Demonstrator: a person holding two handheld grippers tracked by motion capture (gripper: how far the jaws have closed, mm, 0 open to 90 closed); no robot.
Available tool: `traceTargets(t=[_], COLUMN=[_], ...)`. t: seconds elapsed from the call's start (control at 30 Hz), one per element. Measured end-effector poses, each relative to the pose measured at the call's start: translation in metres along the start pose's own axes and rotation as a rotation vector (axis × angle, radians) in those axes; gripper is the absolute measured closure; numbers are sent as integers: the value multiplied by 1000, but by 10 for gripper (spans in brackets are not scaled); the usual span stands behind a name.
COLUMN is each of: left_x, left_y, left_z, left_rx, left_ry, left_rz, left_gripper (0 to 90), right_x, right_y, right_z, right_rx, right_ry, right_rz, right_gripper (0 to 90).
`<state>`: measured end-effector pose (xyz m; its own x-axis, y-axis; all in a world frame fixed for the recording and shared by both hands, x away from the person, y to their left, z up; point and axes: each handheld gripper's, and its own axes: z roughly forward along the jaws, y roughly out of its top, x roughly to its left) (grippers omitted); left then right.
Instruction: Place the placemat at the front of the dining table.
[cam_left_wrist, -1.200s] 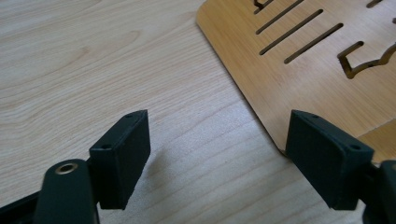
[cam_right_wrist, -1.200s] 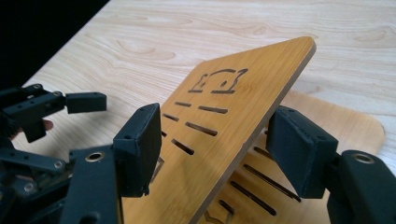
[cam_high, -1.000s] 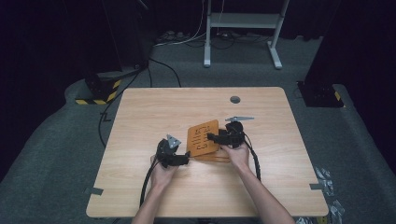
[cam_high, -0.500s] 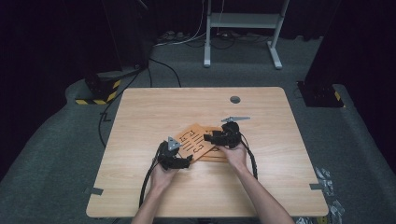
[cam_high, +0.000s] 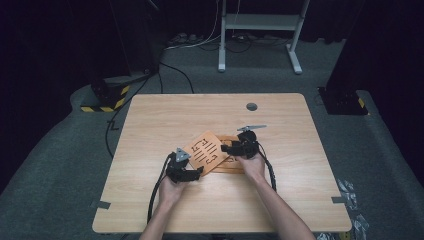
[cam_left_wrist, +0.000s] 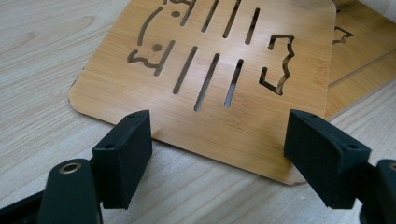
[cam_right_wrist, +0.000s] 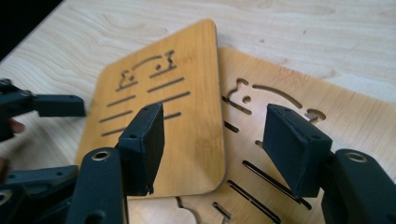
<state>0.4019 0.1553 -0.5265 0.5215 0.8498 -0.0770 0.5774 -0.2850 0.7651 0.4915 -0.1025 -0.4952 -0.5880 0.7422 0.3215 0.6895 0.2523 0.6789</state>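
Two thin bamboo boards with cut-out slots lie mid-table. The upper board is turned askew and overlaps the lower board. My left gripper is open at the upper board's near edge, its pads apart from the wood. My right gripper hovers open over the overlap, with the upper board's edge below the gap. Its jaws have just been opening and nothing is pinched between them. A left gripper fingertip shows at the left of the right gripper view.
The boards rest on a light wooden table. A small grey round cap sits in its far right part. Black cables trail from both grippers toward the near edge. A white desk frame stands on the floor behind.
The upper board has swung from square on the lower board to askew and slid left toward my left gripper. My right gripper shifted slightly with it.
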Motion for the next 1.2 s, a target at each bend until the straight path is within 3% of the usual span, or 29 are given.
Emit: traceTargets(t=[0.23,0.43,0.53,0.6,0.67,0.83,1.0,1.2], left_x=[0,0,1,1,2,4,8,9], left_y=[0,0,0,0,0,0,0,1], left_z=[0,0,0,0,0,-1,-3,-3], left_rx=[0,0,2,-1,-3,-24,-44,-84], left_ry=[-3,-8,-10,-9,-13,-22,-58,-74], left_rz=[-6,-11,-13,-10,-6,-40,-52,-46], left_gripper=[235,236,237,237,236,227,226,224], right_x=[-3,-1,0,-3,-5,-2,-1,8], right_y=[-3,-4,-4,-4,-5,-2,0,2], right_z=[14,20,21,20,18,6,-5,-16], right_rx=[35,45,37,37,43,15,1,-3], right_ry=[13,136,125,150,169,218,288,287], right_rz=[-2,27,24,32,34,19,13,-13], right_gripper=[387,434,451,469,480,497,530,560])
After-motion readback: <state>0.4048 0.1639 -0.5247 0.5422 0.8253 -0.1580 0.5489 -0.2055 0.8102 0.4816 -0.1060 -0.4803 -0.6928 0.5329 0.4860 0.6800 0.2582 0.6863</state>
